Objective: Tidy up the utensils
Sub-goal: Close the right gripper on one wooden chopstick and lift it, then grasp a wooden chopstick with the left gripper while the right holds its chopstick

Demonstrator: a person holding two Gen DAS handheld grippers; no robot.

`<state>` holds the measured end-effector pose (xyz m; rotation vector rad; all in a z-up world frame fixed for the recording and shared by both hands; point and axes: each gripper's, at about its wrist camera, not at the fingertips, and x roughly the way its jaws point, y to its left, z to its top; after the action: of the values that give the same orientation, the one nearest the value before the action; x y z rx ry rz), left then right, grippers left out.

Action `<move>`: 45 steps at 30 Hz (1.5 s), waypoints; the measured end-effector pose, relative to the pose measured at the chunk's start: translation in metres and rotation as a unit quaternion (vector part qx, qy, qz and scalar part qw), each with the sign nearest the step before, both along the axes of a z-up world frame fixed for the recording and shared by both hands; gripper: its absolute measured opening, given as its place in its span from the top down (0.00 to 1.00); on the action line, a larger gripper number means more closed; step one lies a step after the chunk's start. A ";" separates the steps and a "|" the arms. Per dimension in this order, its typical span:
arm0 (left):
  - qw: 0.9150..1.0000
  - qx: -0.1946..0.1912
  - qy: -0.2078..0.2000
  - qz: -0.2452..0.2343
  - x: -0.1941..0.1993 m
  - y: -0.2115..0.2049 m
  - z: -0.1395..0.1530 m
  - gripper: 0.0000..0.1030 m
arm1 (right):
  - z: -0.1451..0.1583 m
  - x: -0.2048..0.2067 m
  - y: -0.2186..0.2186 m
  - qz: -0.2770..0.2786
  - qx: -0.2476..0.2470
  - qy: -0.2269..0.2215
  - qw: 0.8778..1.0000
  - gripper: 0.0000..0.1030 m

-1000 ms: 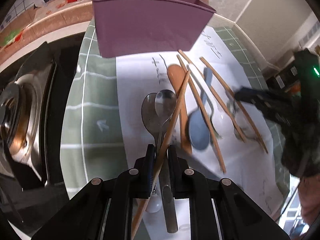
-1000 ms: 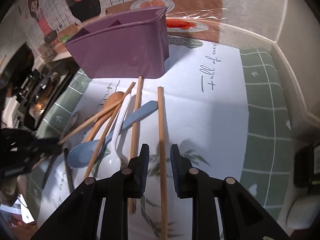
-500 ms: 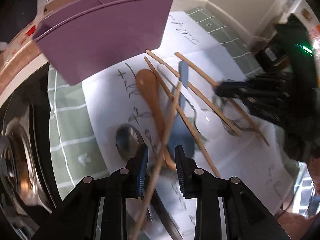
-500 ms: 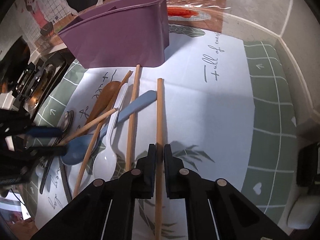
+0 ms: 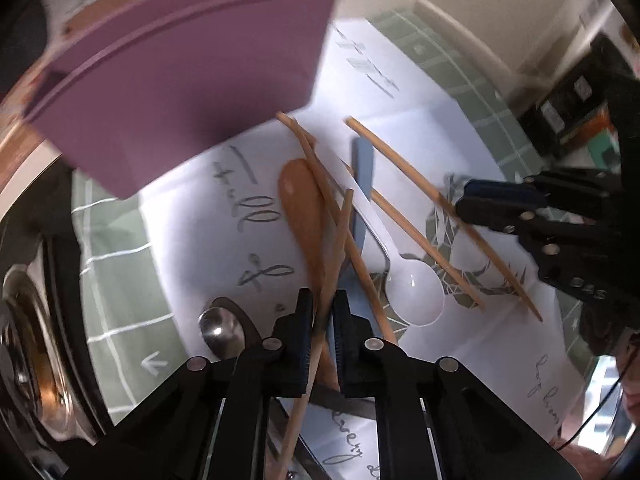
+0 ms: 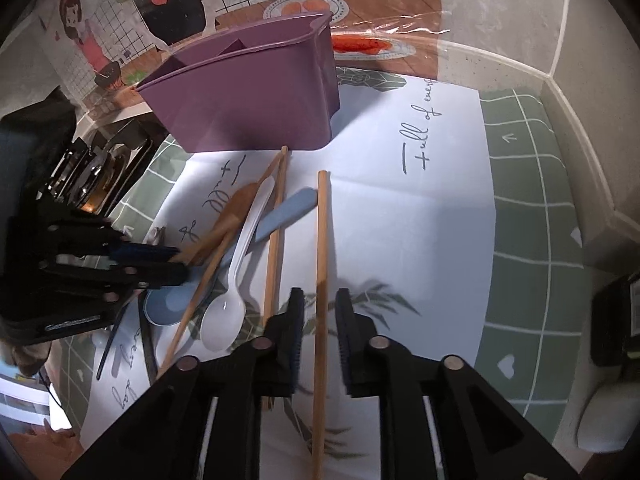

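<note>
Your purple utensil caddy (image 6: 256,92) stands at the far end of the white lettered mat (image 6: 420,216), its divided top visible from the right wrist view. The mat lies on a green checked cloth (image 6: 528,216). In front of the caddy, the utensils lie in a loose pile on the mat: a blue spoon (image 6: 280,216), a white plastic spoon (image 6: 236,276) crossing over it, a brown wooden spoon (image 5: 300,208), and several wooden chopsticks crossing them. A metal spoon (image 5: 220,328) lies at the mat's left edge, just beside your left gripper.

Your left gripper (image 5: 320,316) is pinching one chopstick (image 5: 338,240), its pads pressed against it, the stick angled up over the wooden spoon.

Your right gripper (image 6: 319,312) is spread, with a gap on either side of a single chopstick (image 6: 322,232) that lies between its fingers, flat on the mat and apart from the pile.
</note>
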<state>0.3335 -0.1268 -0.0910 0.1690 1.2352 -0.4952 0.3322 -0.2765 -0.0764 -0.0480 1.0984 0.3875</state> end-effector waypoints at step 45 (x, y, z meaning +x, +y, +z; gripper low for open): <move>0.996 -0.022 -0.040 0.070 -0.035 0.089 0.055 0.87 | 0.081 -0.051 0.046 -0.029 0.001 -0.106 0.994 0.94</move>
<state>0.2984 -0.0374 -0.0361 0.0634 1.1482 -0.3896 0.2815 -0.2309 0.0043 -0.0543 0.8878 0.3225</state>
